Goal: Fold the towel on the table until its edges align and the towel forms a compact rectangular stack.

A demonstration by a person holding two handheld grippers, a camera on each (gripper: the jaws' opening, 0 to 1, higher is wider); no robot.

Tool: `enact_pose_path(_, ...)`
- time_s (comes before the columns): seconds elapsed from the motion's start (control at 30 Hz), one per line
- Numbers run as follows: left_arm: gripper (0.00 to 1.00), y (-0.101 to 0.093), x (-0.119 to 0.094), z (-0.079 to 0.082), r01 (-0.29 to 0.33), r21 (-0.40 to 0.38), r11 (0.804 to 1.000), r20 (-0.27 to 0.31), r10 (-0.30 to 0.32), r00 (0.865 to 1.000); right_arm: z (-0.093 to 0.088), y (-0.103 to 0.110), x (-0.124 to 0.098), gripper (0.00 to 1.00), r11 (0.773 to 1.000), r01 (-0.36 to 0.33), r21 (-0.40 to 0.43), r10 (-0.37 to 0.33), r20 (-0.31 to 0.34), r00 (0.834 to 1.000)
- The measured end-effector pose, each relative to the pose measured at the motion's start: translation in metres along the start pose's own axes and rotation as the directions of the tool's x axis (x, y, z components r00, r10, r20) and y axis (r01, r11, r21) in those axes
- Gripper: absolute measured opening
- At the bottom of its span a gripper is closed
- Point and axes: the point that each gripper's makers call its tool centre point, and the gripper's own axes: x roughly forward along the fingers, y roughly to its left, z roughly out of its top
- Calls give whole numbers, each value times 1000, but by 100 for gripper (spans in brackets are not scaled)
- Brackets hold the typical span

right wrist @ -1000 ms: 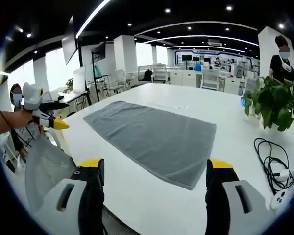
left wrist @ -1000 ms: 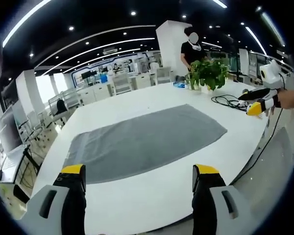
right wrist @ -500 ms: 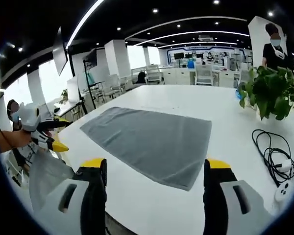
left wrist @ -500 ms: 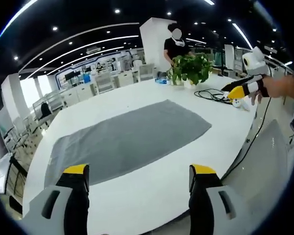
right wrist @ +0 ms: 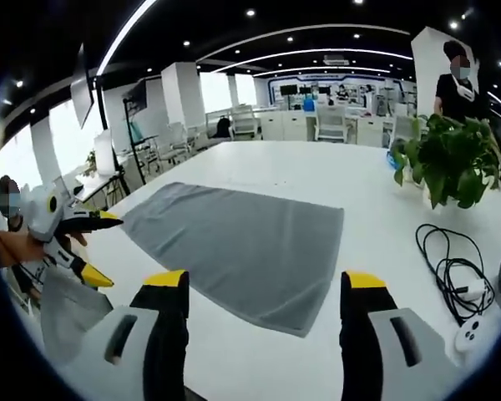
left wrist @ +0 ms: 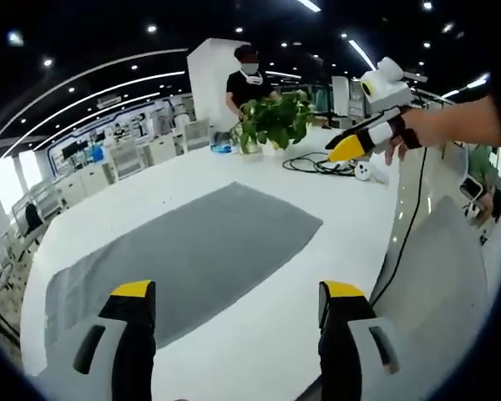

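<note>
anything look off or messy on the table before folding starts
Nothing stands out. The grey towel lies flat and unfolded on the white table; the potted plant stands upright, with a loosely coiled black cable beside it.

The towel [right wrist: 242,246] lies flat and unfolded on the desk [right wrist: 317,171], with one short edge near the desk edge where the grippers are. Past its other end, a plant [right wrist: 451,163] stands by the far side of the desk, with a cable [right wrist: 449,271] coiled on the desk before it. Behind the plant stands a person [right wrist: 457,79].
</note>
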Motion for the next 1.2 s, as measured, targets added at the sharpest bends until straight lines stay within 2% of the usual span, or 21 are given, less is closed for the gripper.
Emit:
enact_pose_path(0.13,81,-9,10,9,67,39,997,12,-68,998,7,-1,4,72,1000,24,-12,-24,-9,1000)
enact_pose_path(0.17,81,-15,13,12,102,77,992,17,-104,994,9,-2,4,71,999,30,-12,-30,-9,1000)
enact_pose_path(0.23,80,-19,16,14,128,116,985,8,-130,991,11,-2,5,71,999,39,-14,-39,-11,999)
enact_pose_path(0.33,79,-28,24,19,180,140,974,14,-184,983,14,-1,2,70,998,61,-26,-61,-15,998)
enact_pose_path(0.47,76,-38,29,28,220,195,956,20,-228,973,15,-1,-2,69,996,81,-42,-82,-15,997)
enact_pose_path(0.7,77,-47,38,41,256,214,943,27,-268,963,17,-5,-4,66,994,103,-41,-104,-10,995)
enact_pose_path(0.87,76,-59,44,47,293,259,920,14,-307,952,19,-13,-1,64,993,112,-34,-112,-4,994)
enact_pose_path(1.07,76,-64,59,54,286,271,919,1,-298,955,20,-25,12,60,996,86,-38,-86,-3,996)
enact_pose_path(1.2,75,-74,66,57,296,263,918,-7,-305,952,18,-36,22,59,998,60,-34,-60,-7,998)
